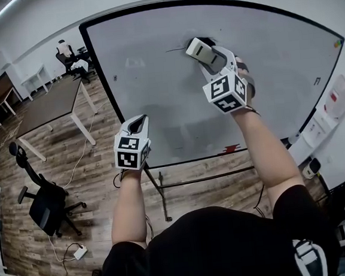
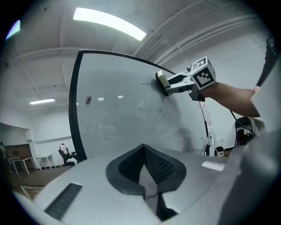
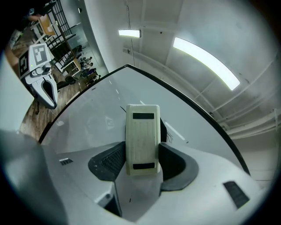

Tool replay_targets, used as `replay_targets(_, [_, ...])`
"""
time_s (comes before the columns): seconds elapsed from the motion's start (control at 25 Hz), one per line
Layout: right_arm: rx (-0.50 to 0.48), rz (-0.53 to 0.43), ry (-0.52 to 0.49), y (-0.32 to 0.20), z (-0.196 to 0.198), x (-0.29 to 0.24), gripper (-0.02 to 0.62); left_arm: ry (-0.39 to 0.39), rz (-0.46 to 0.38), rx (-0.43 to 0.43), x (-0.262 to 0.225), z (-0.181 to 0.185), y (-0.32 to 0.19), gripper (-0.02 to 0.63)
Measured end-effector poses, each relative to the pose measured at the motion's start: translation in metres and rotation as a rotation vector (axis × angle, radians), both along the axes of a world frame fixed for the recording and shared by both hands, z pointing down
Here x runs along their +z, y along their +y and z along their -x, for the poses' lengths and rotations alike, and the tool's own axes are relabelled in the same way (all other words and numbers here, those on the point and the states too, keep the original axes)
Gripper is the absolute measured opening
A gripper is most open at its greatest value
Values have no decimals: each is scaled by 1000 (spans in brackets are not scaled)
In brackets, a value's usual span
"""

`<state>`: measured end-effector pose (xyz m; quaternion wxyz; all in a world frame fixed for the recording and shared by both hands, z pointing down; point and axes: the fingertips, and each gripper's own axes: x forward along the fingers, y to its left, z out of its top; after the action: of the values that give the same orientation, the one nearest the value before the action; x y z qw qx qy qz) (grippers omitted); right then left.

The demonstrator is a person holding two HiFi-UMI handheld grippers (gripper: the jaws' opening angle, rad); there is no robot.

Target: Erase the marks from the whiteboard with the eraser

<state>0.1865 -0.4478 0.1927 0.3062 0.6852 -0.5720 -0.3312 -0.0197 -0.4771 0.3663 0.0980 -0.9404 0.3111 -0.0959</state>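
Note:
A large black-framed whiteboard stands upright on a wheeled frame. My right gripper is shut on a cream eraser, which is pressed flat against the upper middle of the board. In the right gripper view the eraser sits between the jaws, with thin black pen marks showing just right of it and a short line to its upper left. A black stroke lies left of the eraser. My left gripper hangs shut and empty by the board's lower left part.
A red marker rests on the board's bottom ledge. A brown table and a black office chair stand to the left on the wooden floor. Papers hang on the wall right of the board.

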Motion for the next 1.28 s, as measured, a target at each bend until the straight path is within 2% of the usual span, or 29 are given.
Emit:
replay_targets(0.6, [-21,22,23,-8,17,0,229,-18,4,1,7,7,5,10])
replay_targets(1.28, [-76,29,66,-28,64,-2,229,-15,14,-34,13,32,4,11])
